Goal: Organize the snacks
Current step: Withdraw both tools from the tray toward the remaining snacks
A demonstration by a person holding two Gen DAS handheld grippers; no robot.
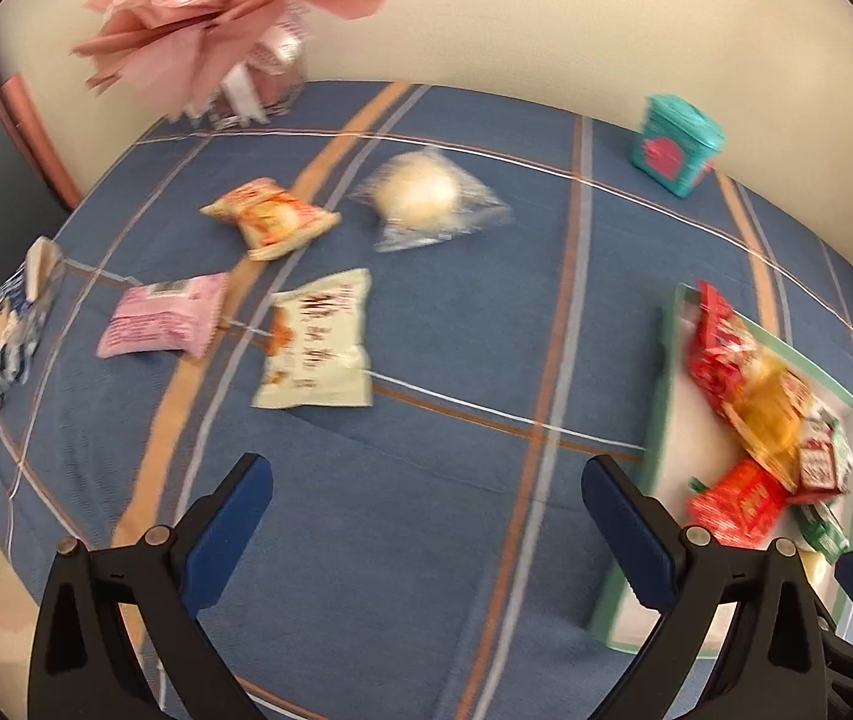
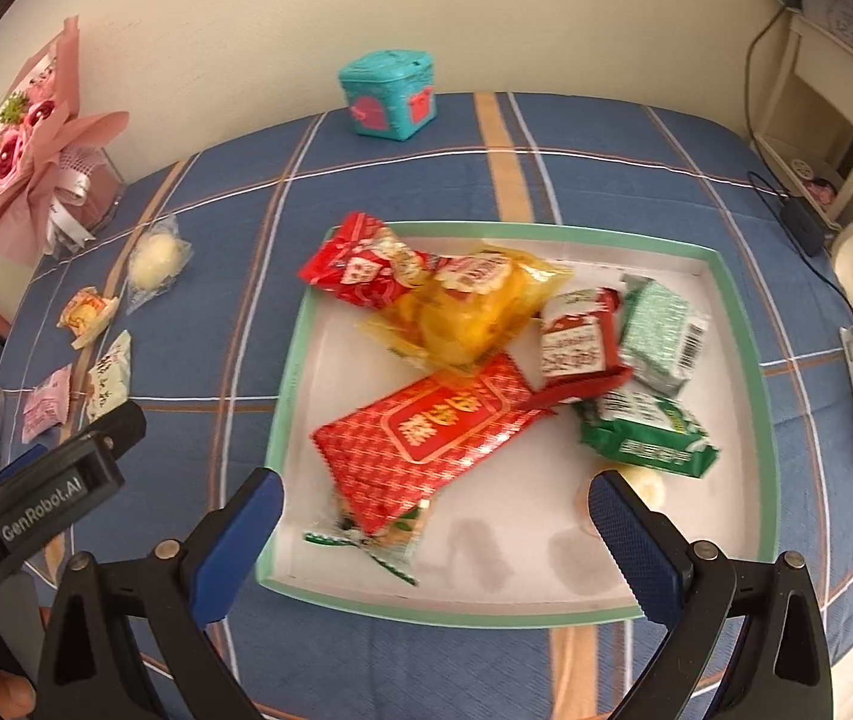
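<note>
Soft even daylight, faint shadows; motion blur in both views; strong fisheye warping, dark corners.

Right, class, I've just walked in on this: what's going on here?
A person with two handheld claws is sorting snacks into a green-rimmed tray, which holds several packets. Five more, including a cream packet and pink packet, lie loose on the blue cloth. The left claw and right claw are both open and empty.

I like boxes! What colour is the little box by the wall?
Teal box with pink shapes, clearest in the right wrist view.
</note>
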